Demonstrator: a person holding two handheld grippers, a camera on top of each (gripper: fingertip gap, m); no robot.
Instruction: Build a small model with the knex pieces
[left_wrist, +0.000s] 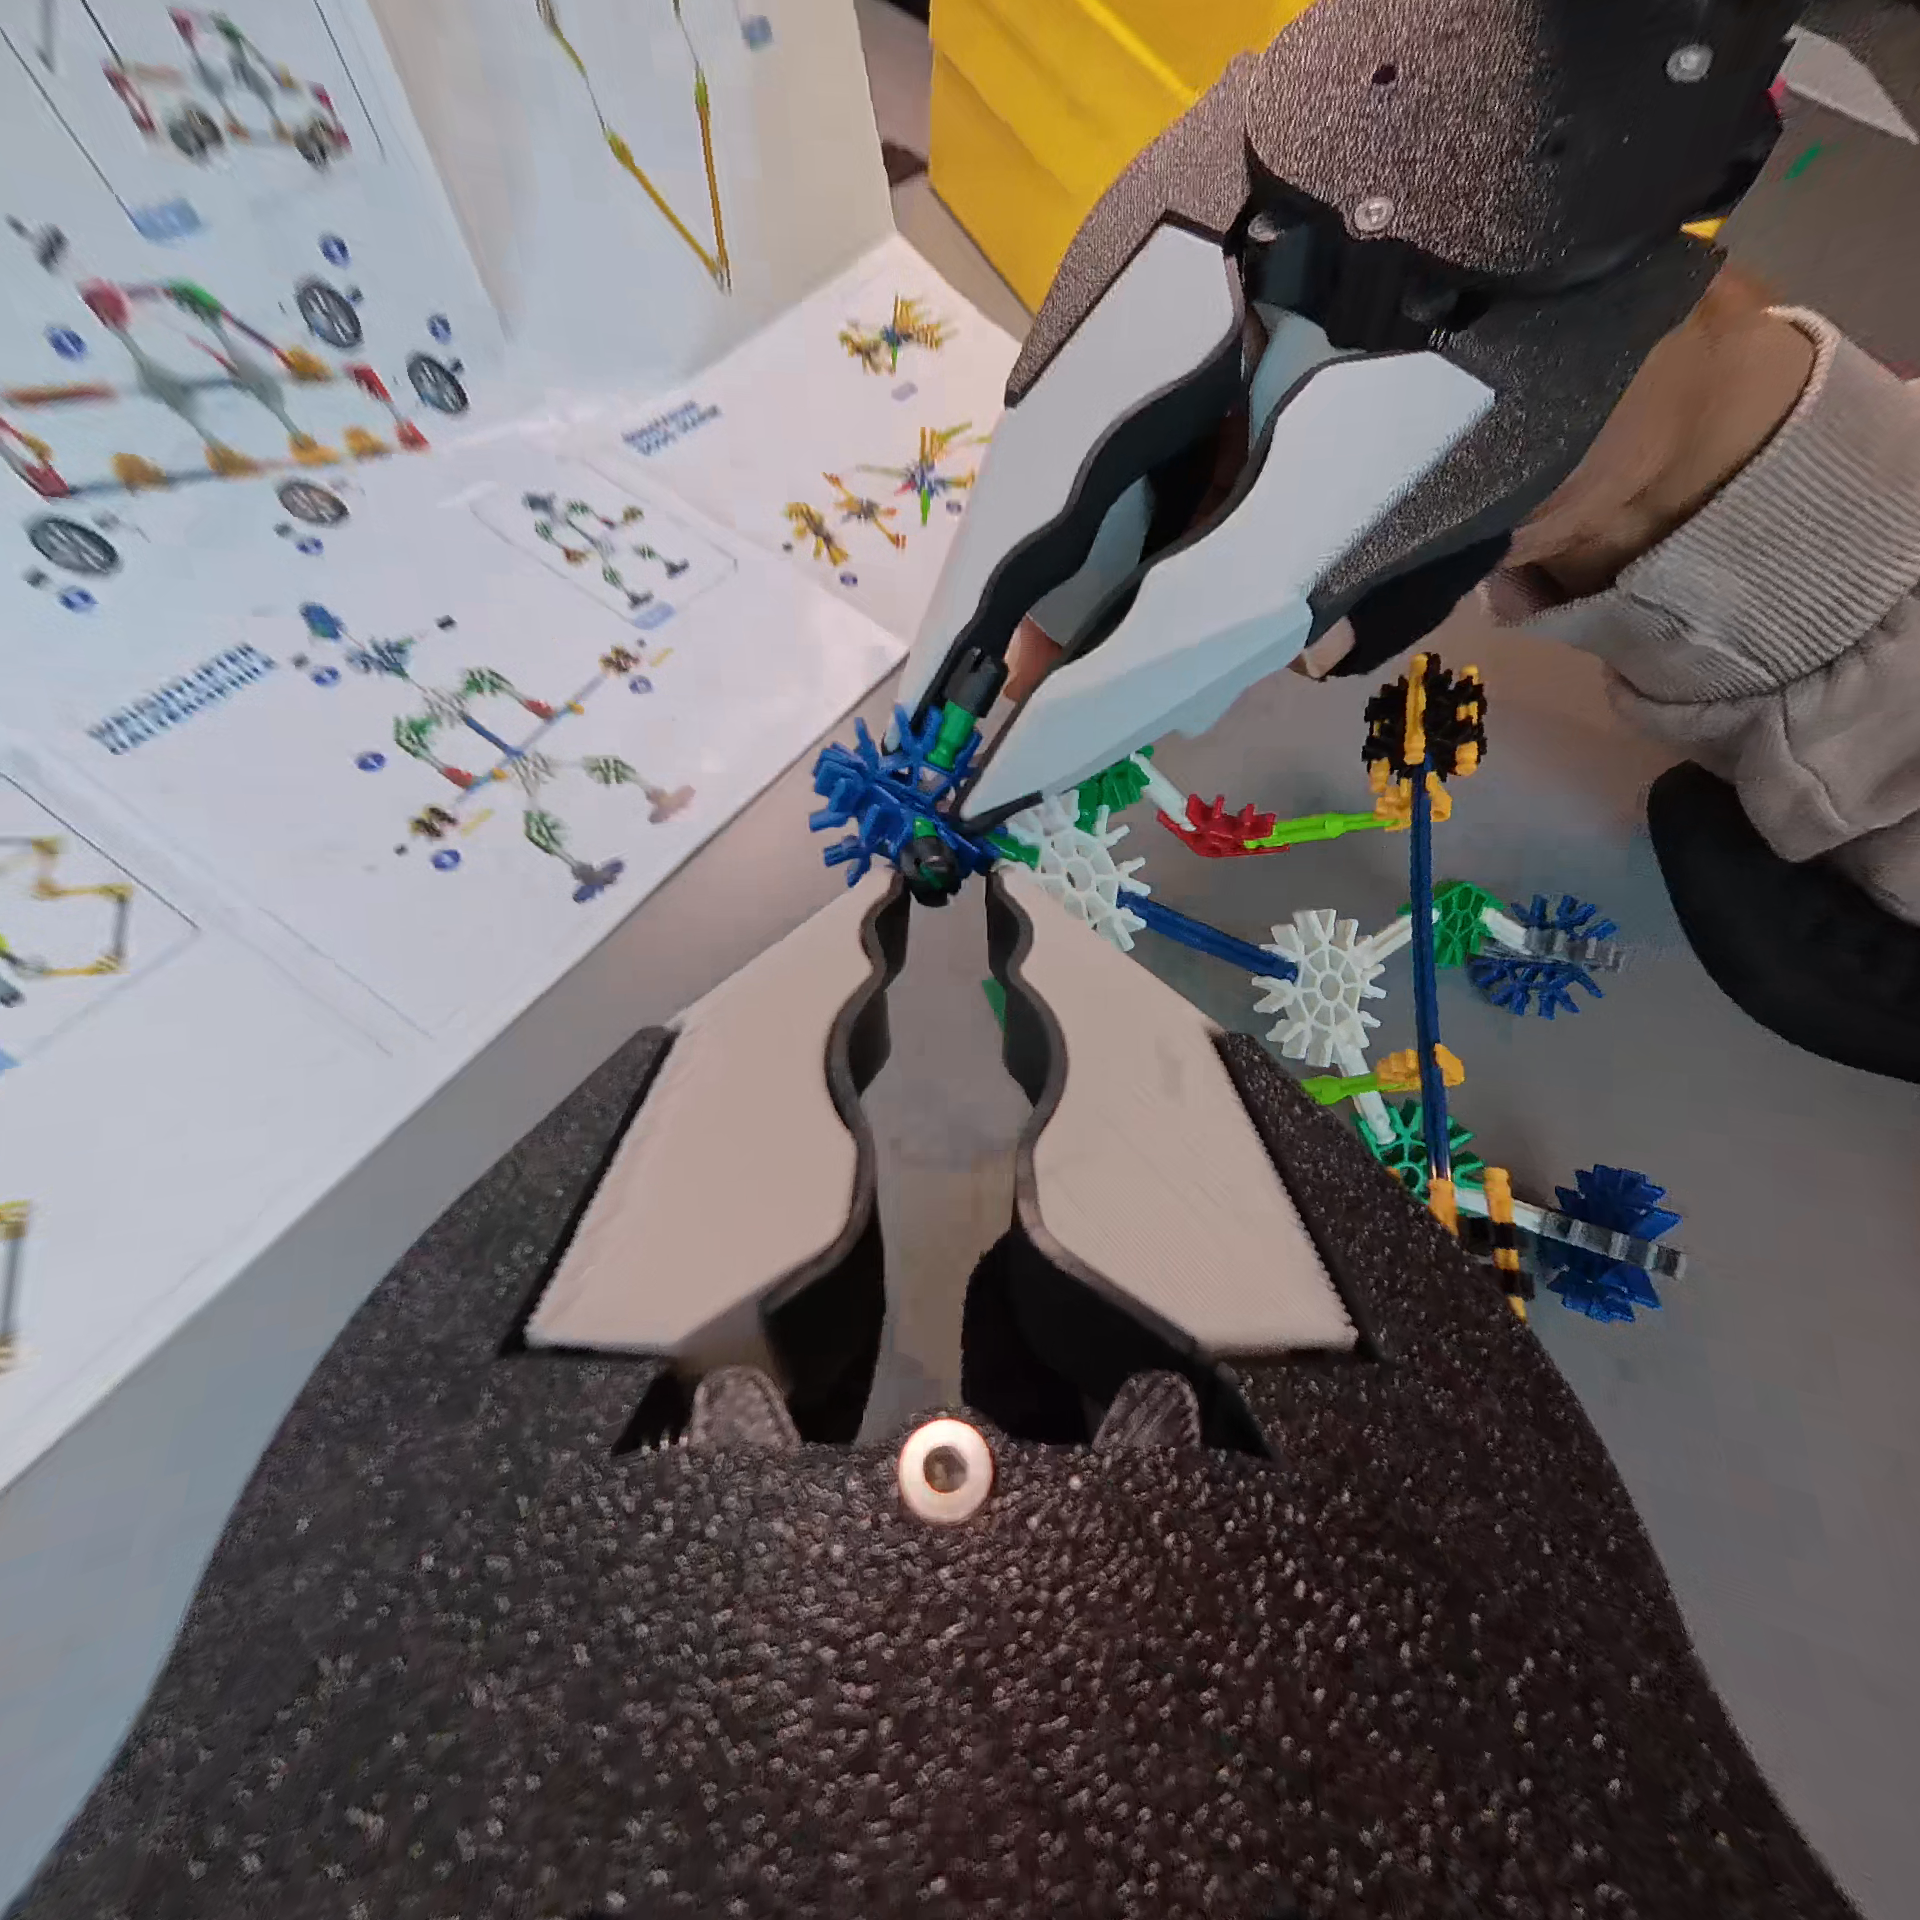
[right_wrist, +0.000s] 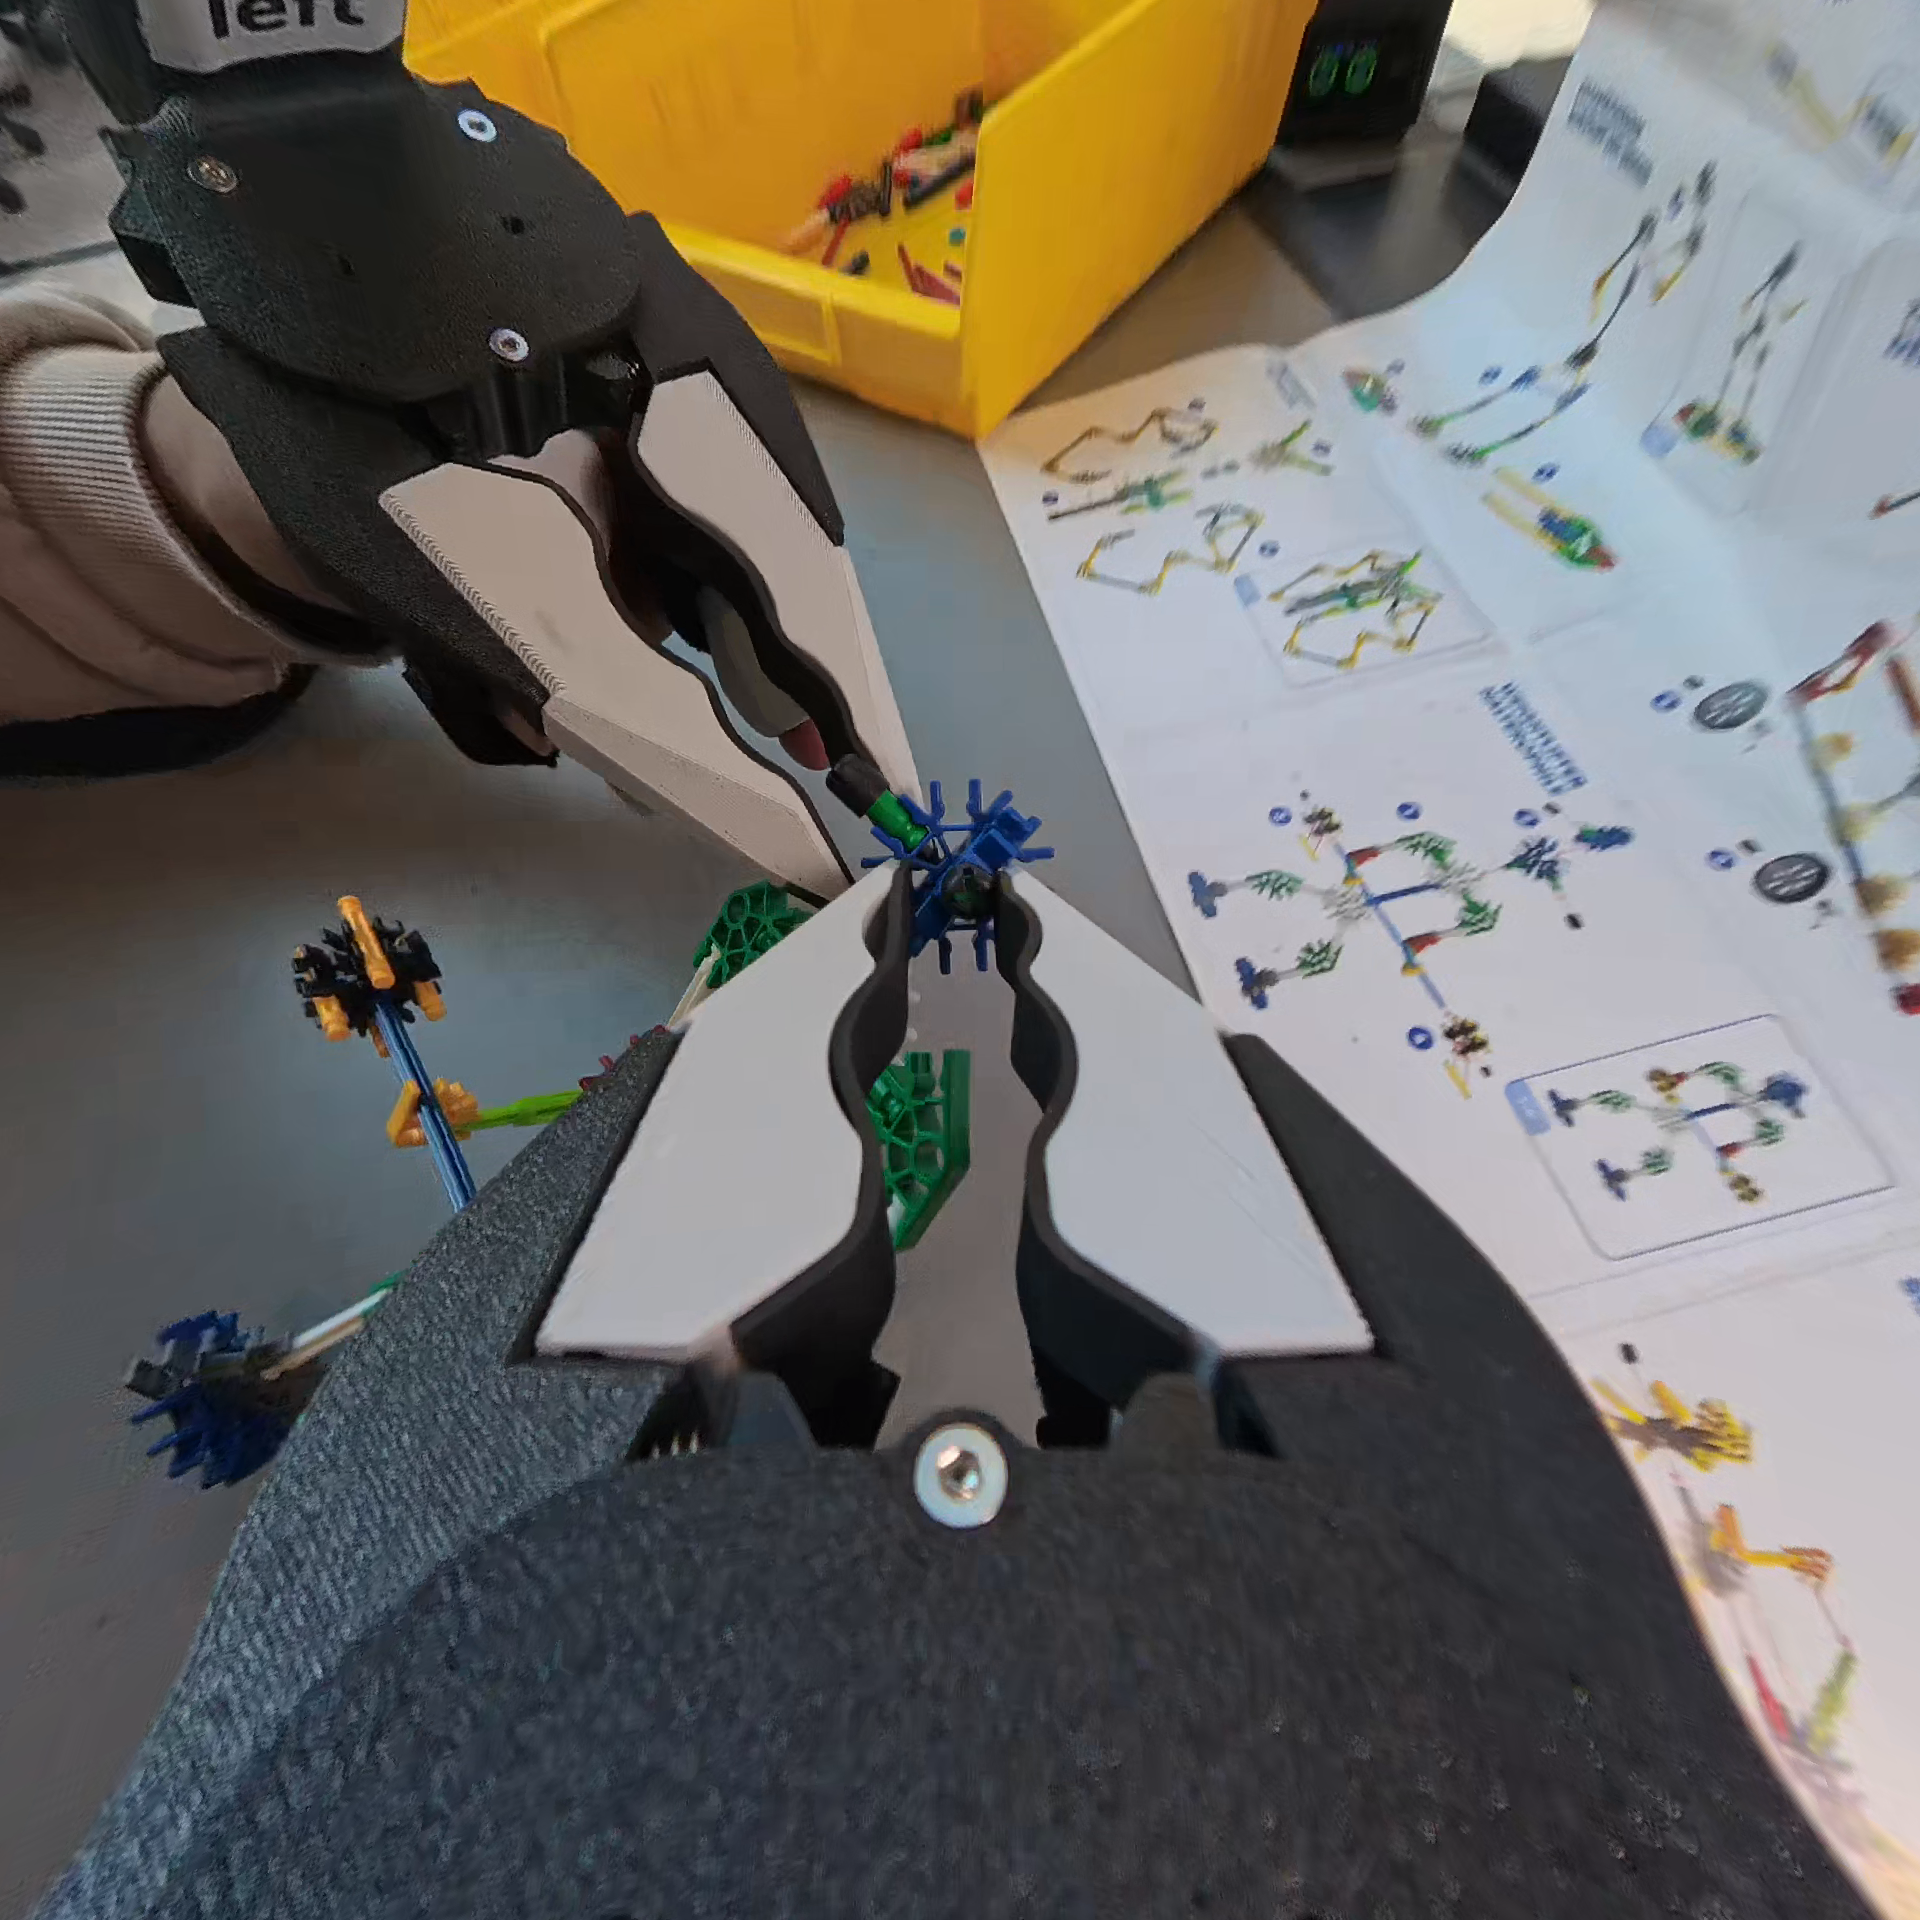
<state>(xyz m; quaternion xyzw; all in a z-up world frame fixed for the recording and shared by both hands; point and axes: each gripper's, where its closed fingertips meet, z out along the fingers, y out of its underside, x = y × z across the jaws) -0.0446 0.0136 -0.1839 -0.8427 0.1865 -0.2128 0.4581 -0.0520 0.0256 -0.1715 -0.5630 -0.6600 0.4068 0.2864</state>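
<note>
- The left gripper (left_wrist: 940, 883) has its two fingers drawn in on a short green plastic rod with a black end cap (left_wrist: 928, 860), seen end-on at its fingertips in the left wrist view.
- That rod plugs into a blue snowflake-shaped plastic connector (left_wrist: 868, 795), which is held off the grey tabletop (left_wrist: 1714, 1558) between the two tools.
- The right gripper (right_wrist: 961, 883) meets it from the far side, its fingers clamped on a second green black-capped rod (right_wrist: 964, 888) that sits in the same blue connector.
- The tips of both grippers nearly touch at the connector.
- In the left wrist view, a toy model of coloured rods and white, green, blue and black connectors (left_wrist: 1320, 982) lies on the tabletop, joined to the blue connector and stretching off to the right of it.
- A hand in a beige knitted sleeve (left_wrist: 1714, 603) grasps the right gripper at the far right.
- White printed instruction sheets (left_wrist: 416, 727) cover the table on the left of that view.
- A yellow plastic bin (right_wrist: 1039, 260) with loose pieces stands at the far side.
</note>
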